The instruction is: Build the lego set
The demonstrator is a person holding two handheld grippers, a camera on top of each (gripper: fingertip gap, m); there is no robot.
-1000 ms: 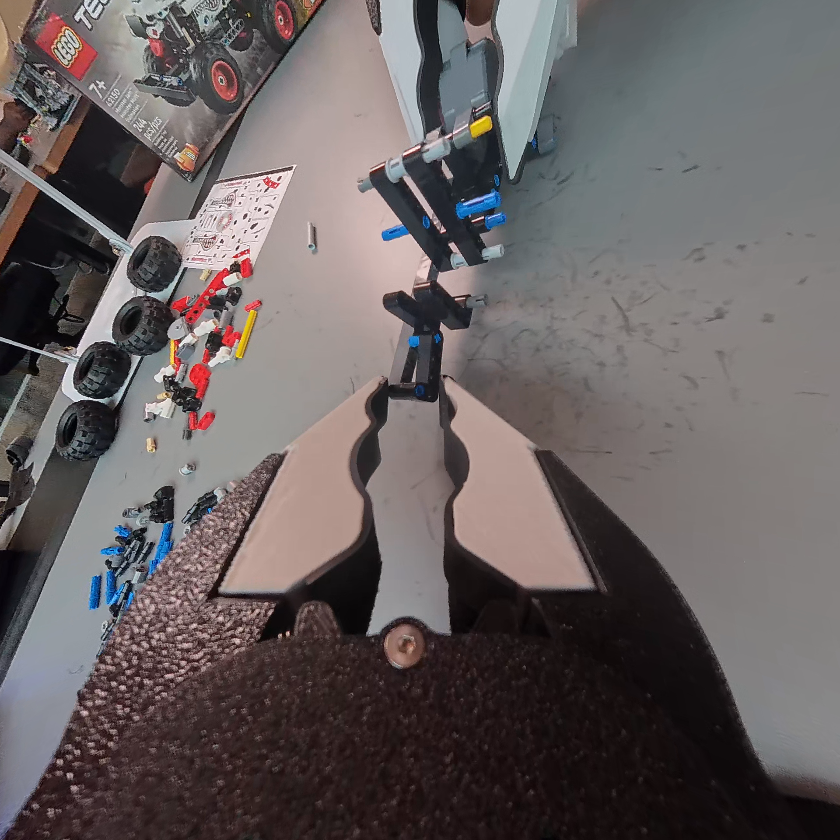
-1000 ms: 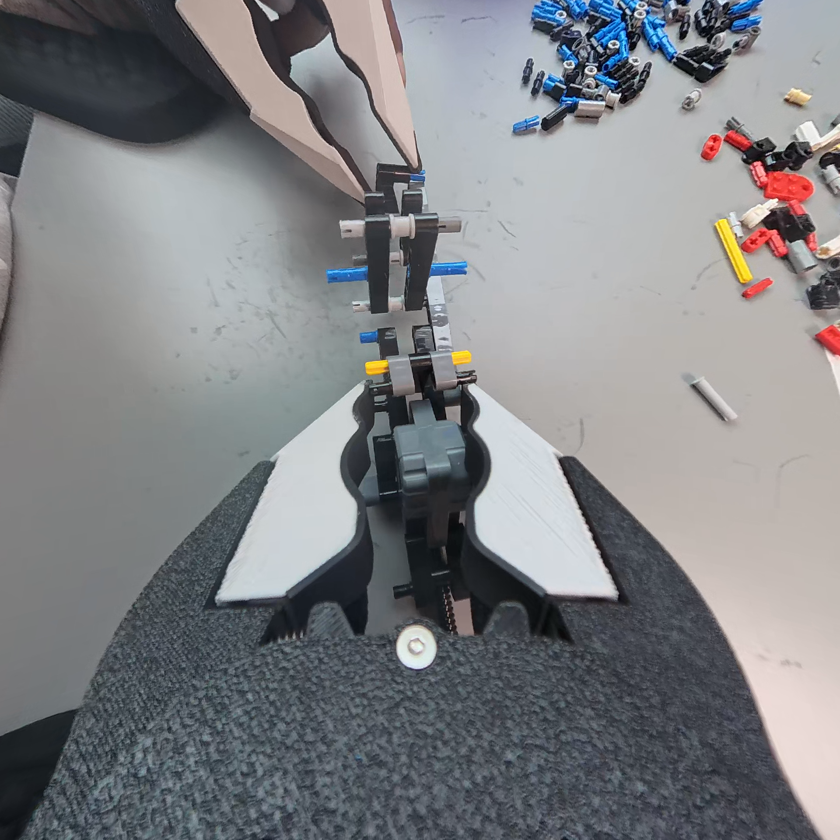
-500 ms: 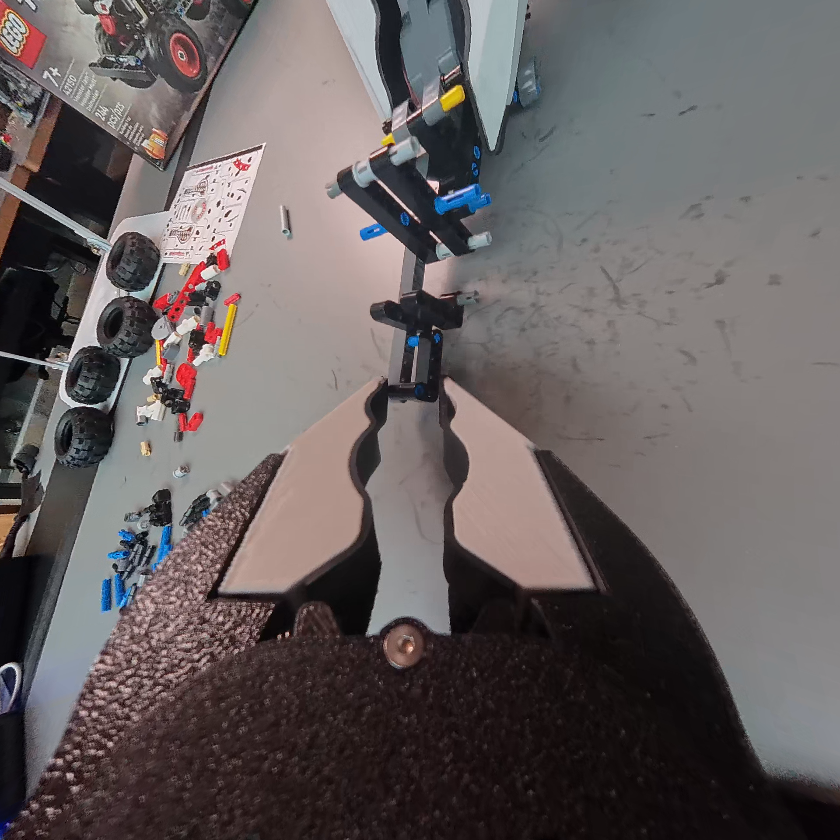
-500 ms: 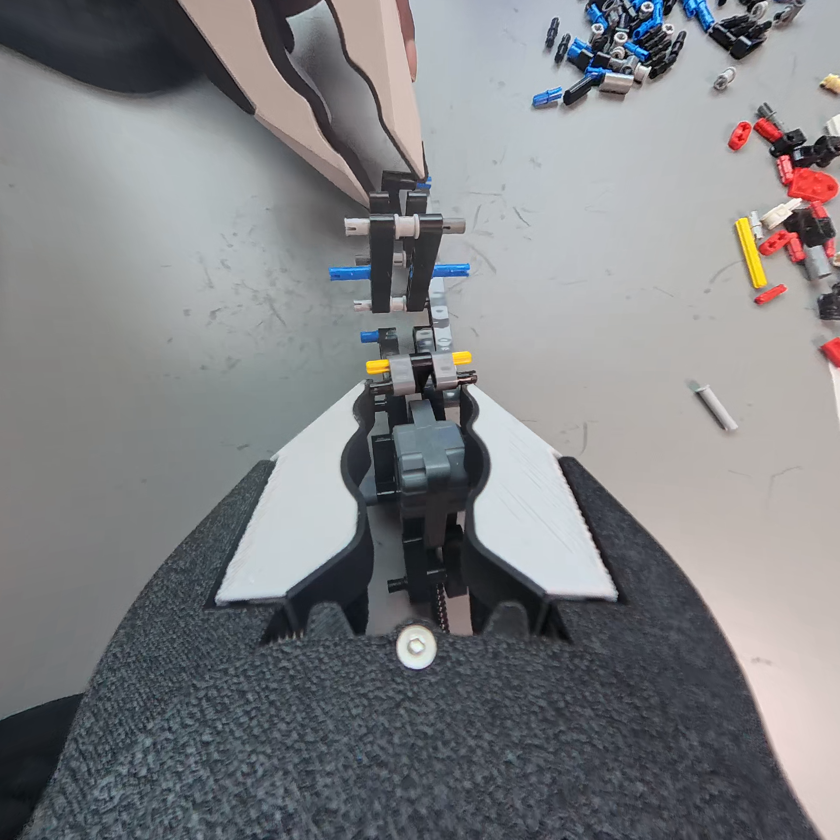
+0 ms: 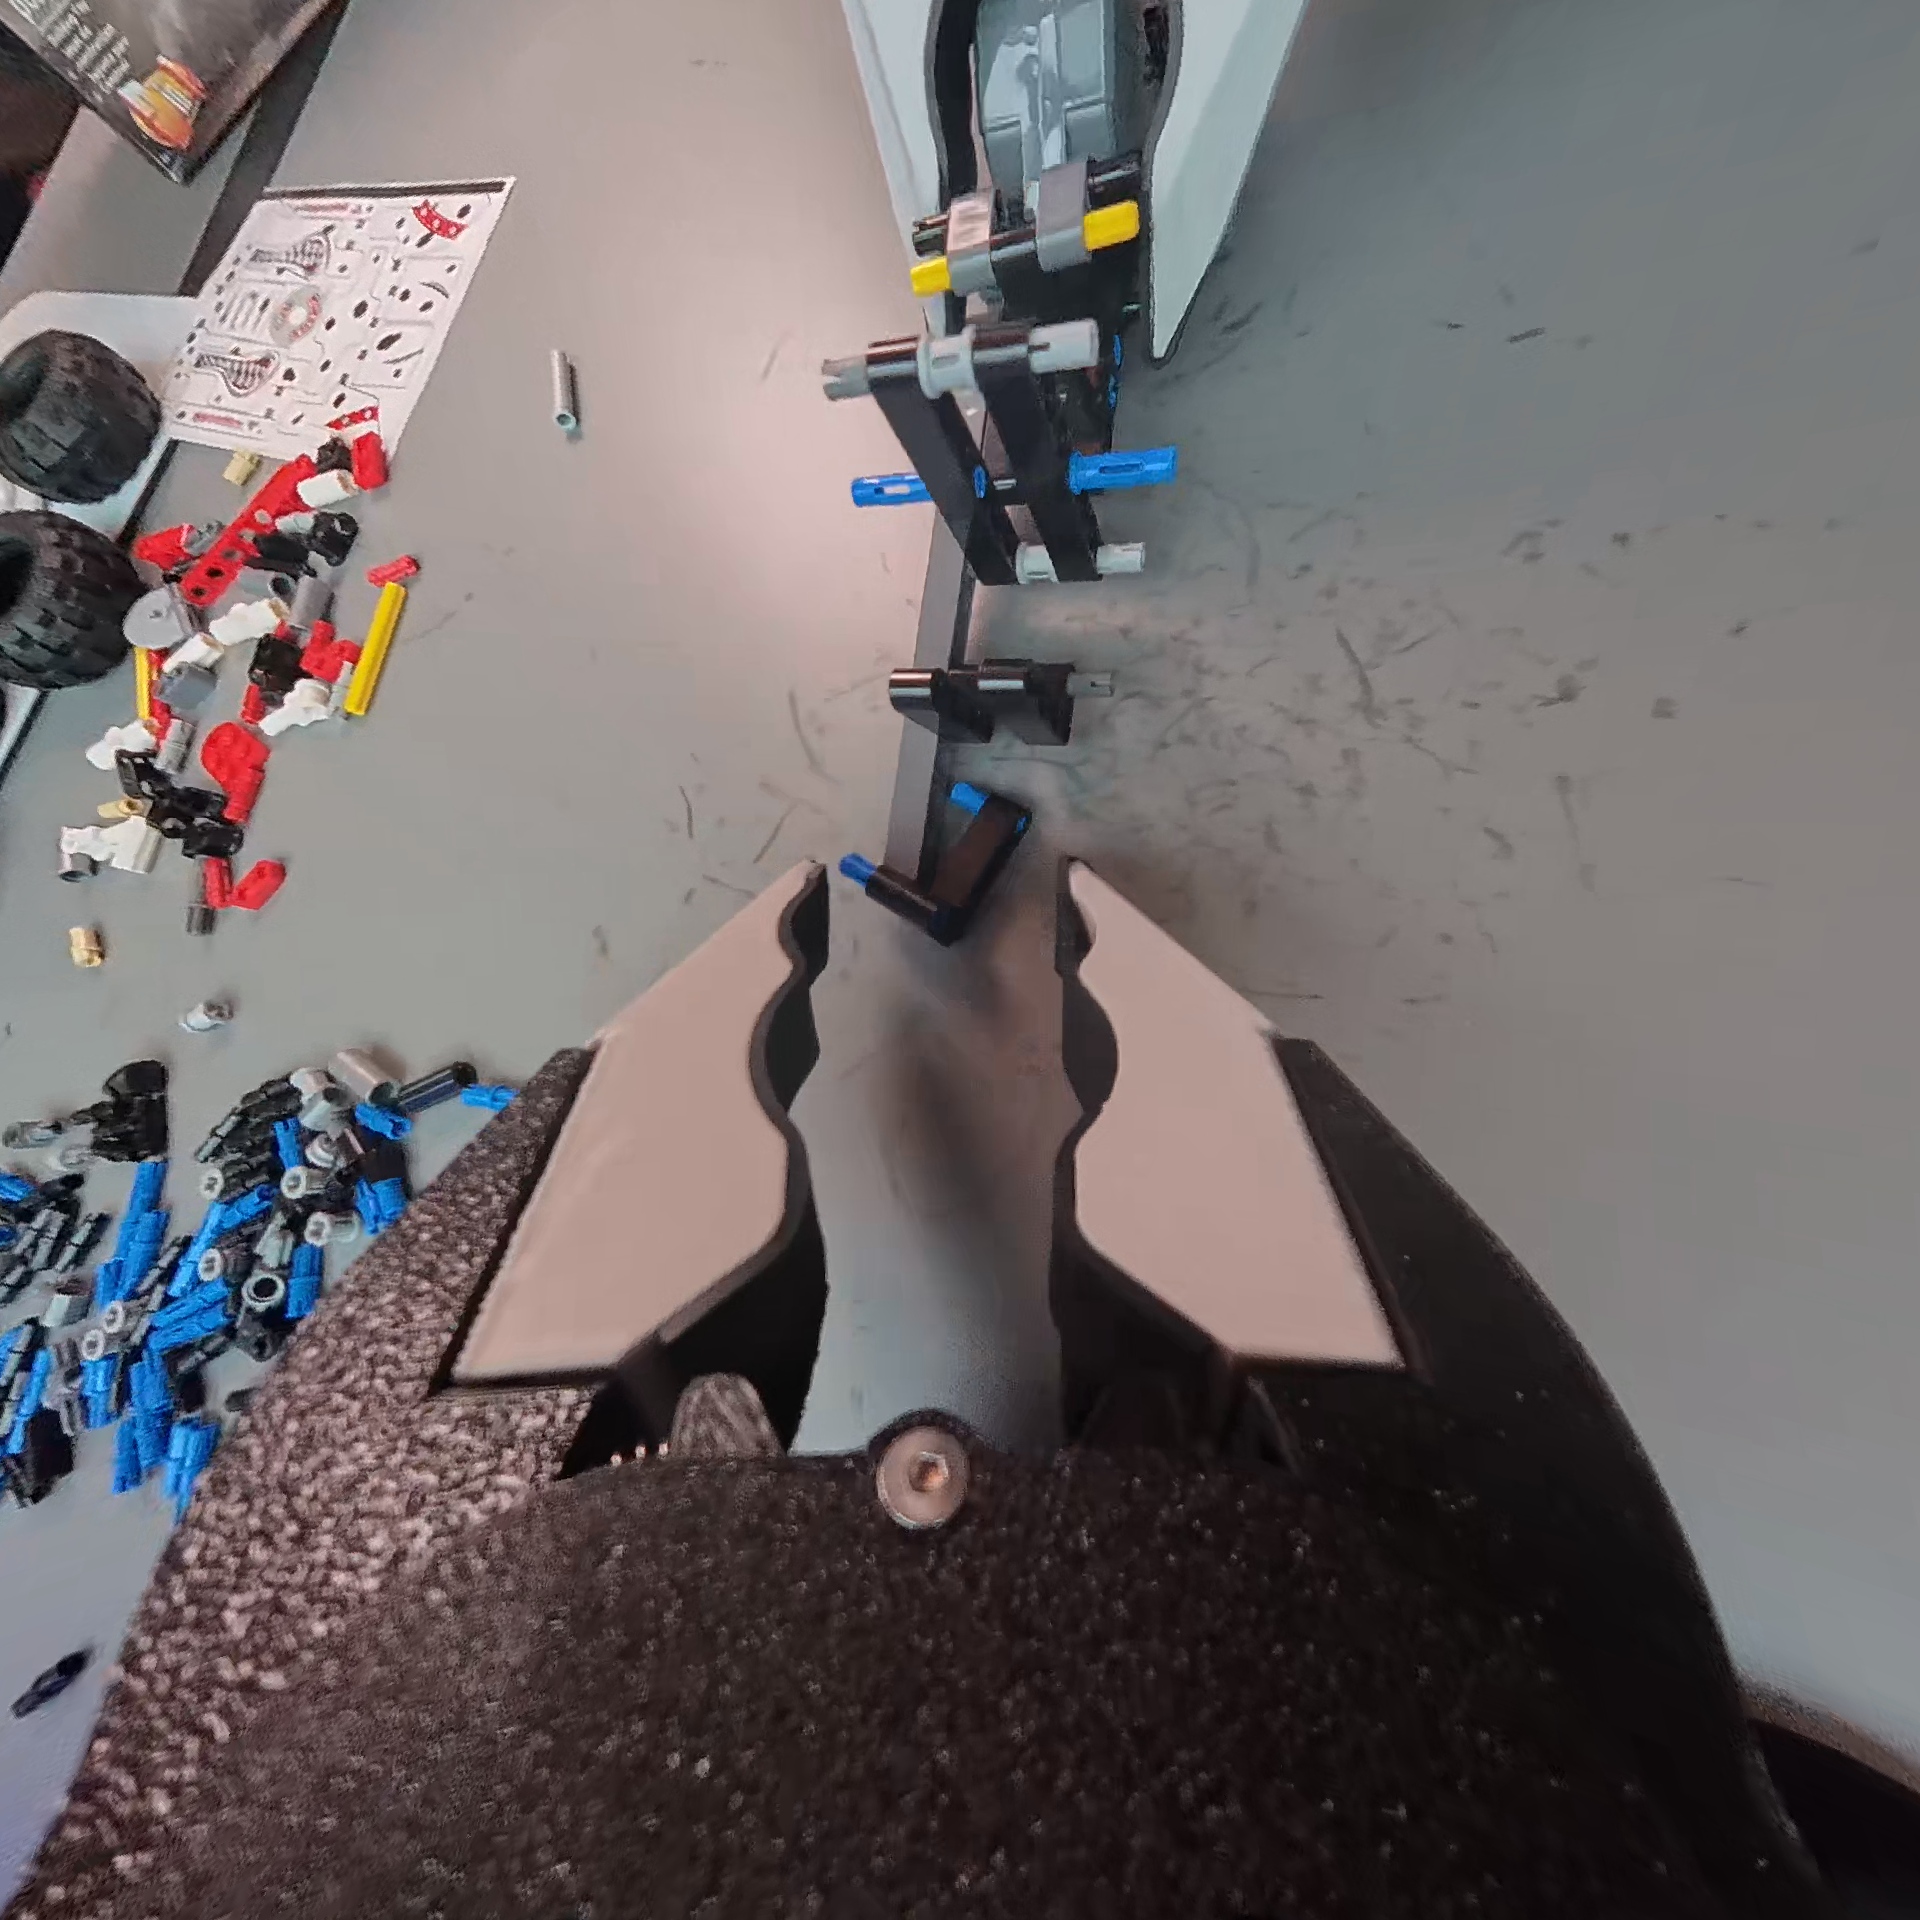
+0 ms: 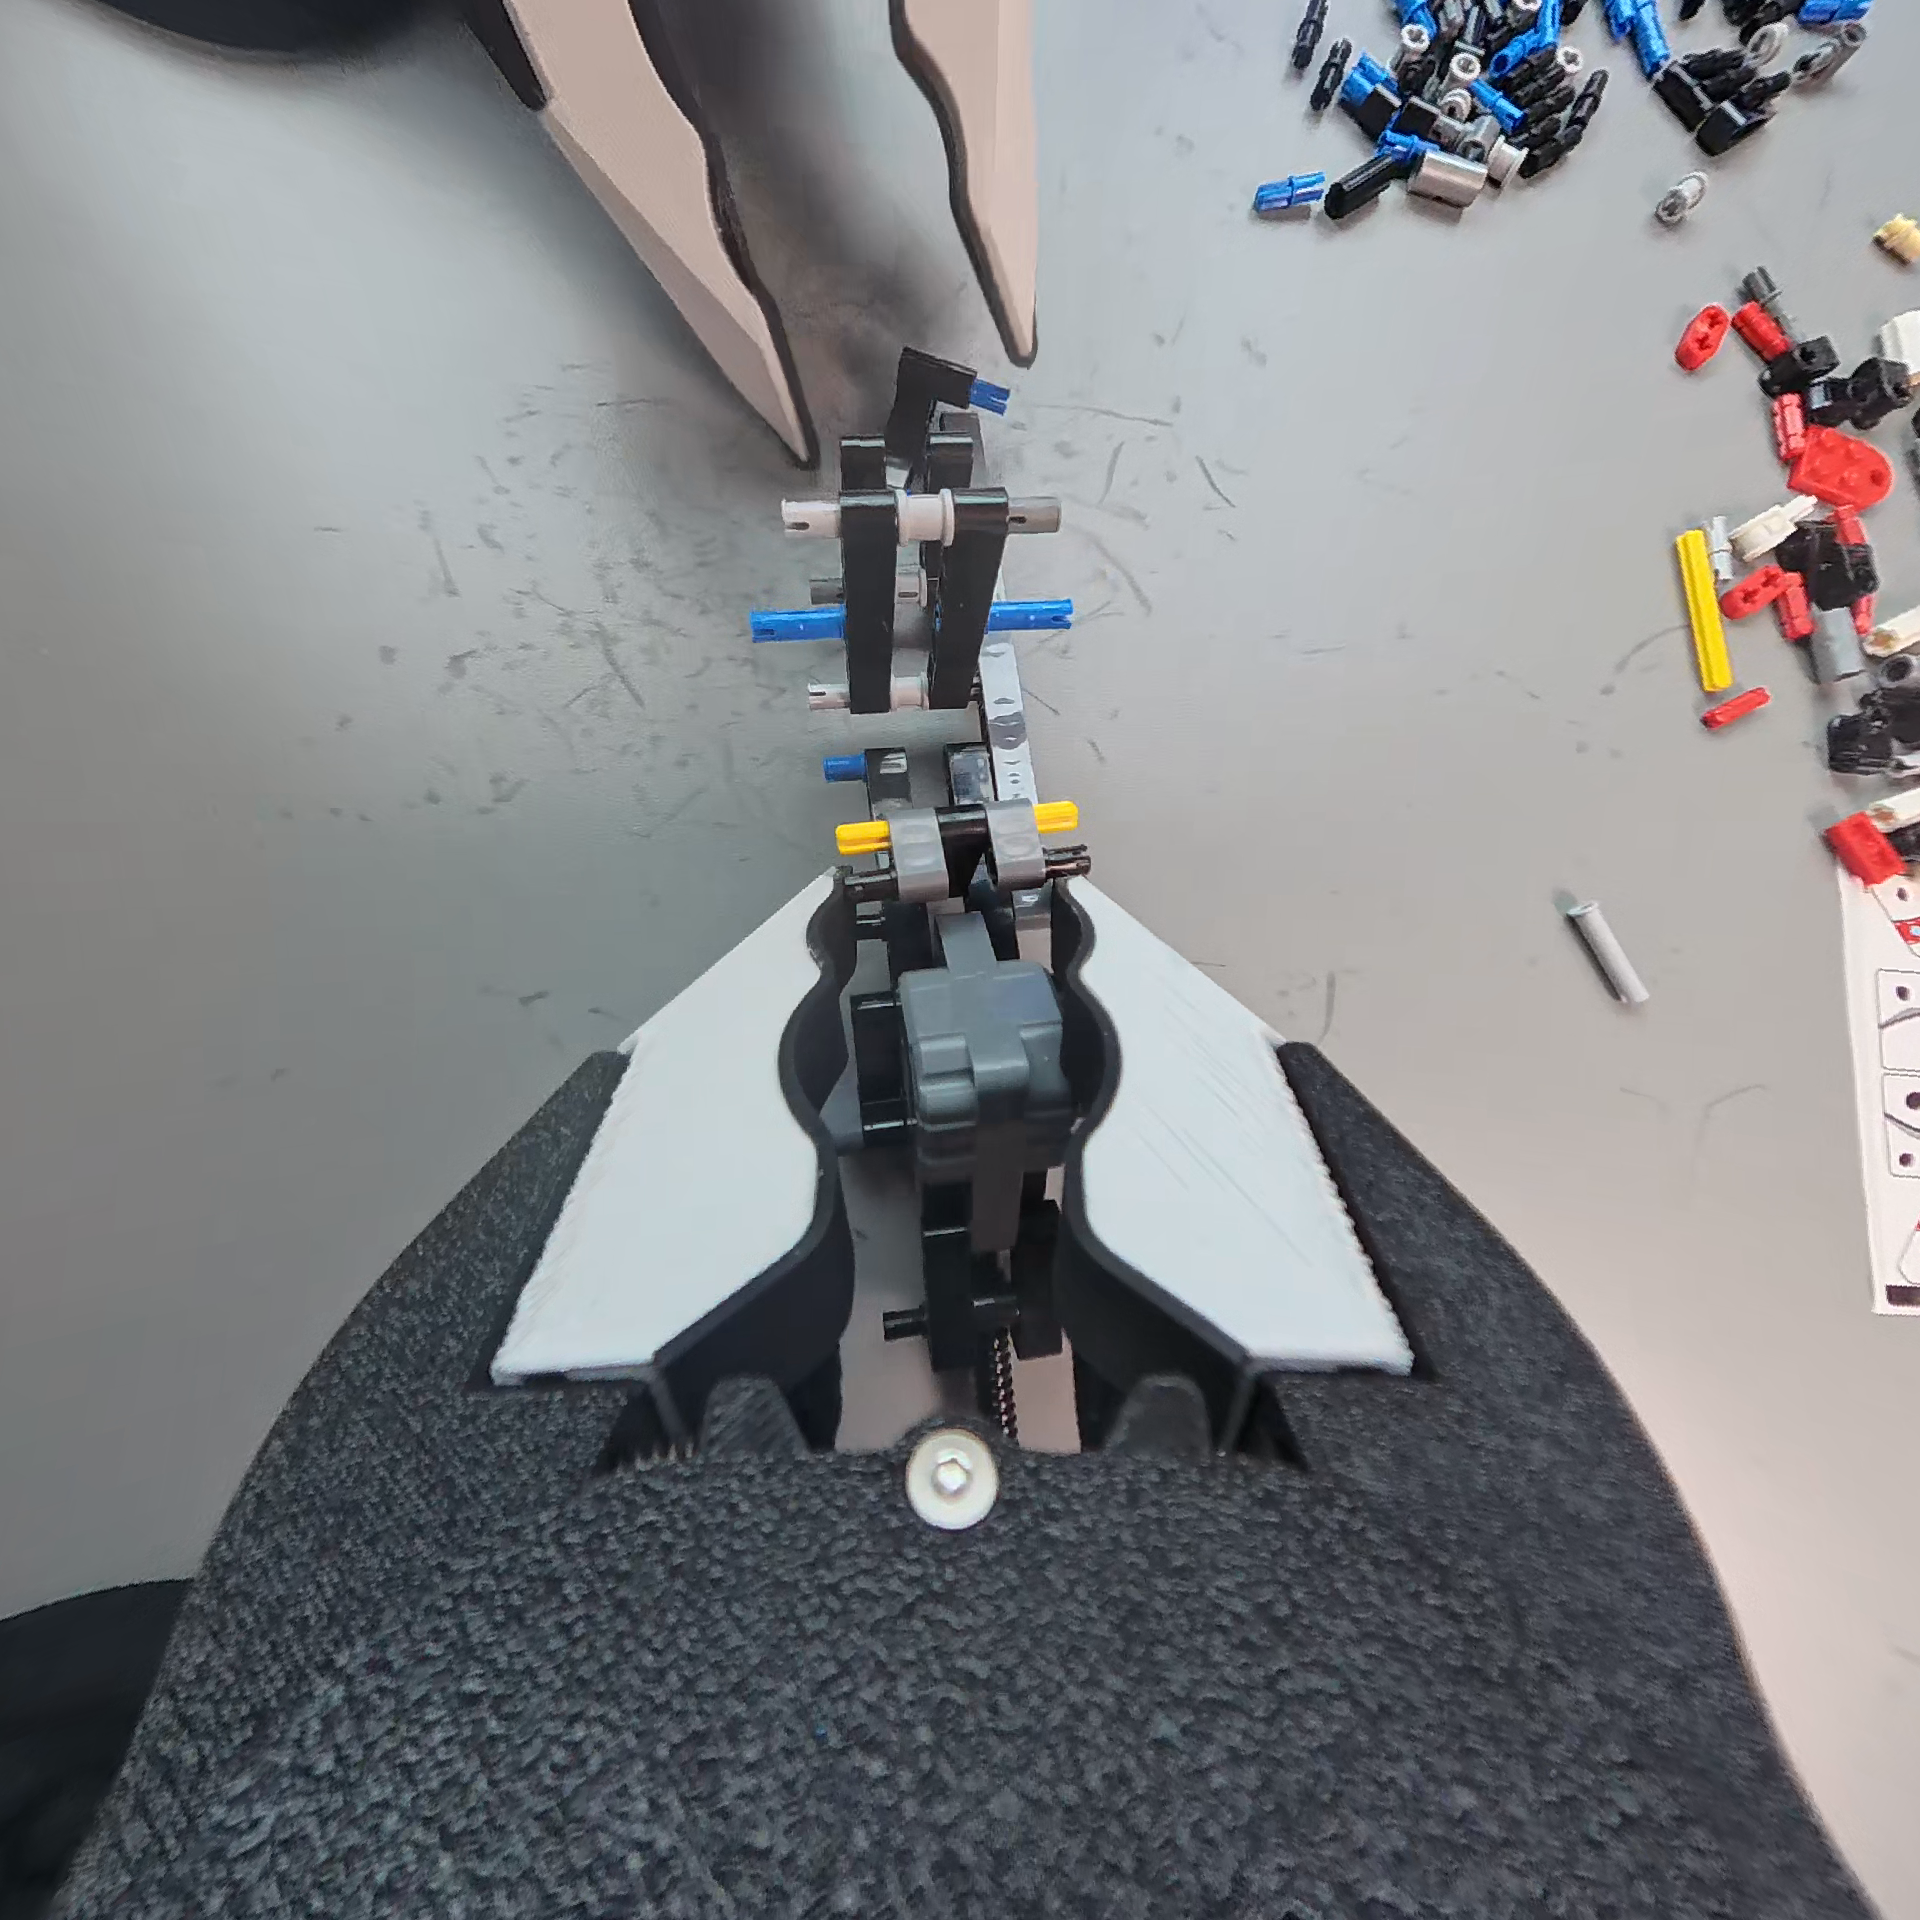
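A long black Lego assembly (image 5: 997, 457) with blue, grey and yellow pins runs between the two grippers above the grey table. My right gripper (image 6: 951, 883) is shut on its dark grey block (image 6: 982, 1049); its white fingers (image 5: 1205, 156) show at the top of the left wrist view. My left gripper (image 5: 945, 883) is open, its fingertips either side of a small black angled piece (image 5: 961, 862) with blue pins. That piece sits tilted at the assembly's end. In the right wrist view the left gripper (image 6: 914, 405) stands open around the same piece (image 6: 920, 410).
A heap of blue and black pins (image 5: 156, 1247) (image 6: 1538, 83), red, white and black parts (image 5: 229, 675) (image 6: 1829, 520), a yellow axle (image 5: 376, 644), a loose grey pin (image 5: 564, 390) (image 6: 1605, 951), a sticker sheet (image 5: 332, 312), black tyres (image 5: 73, 416) and the box (image 5: 156, 62) lie to one side. The left gripper is farther from the loose grey pin (image 6: 1605, 951), some 20 centimeters, than the right, some 12 centimeters. Seen from the left wrist view (image 5: 562, 391) as well.
My left gripper has opened and let go of the small black piece, which now sits tilted at the assembly's end. The right gripper still holds the assembly.
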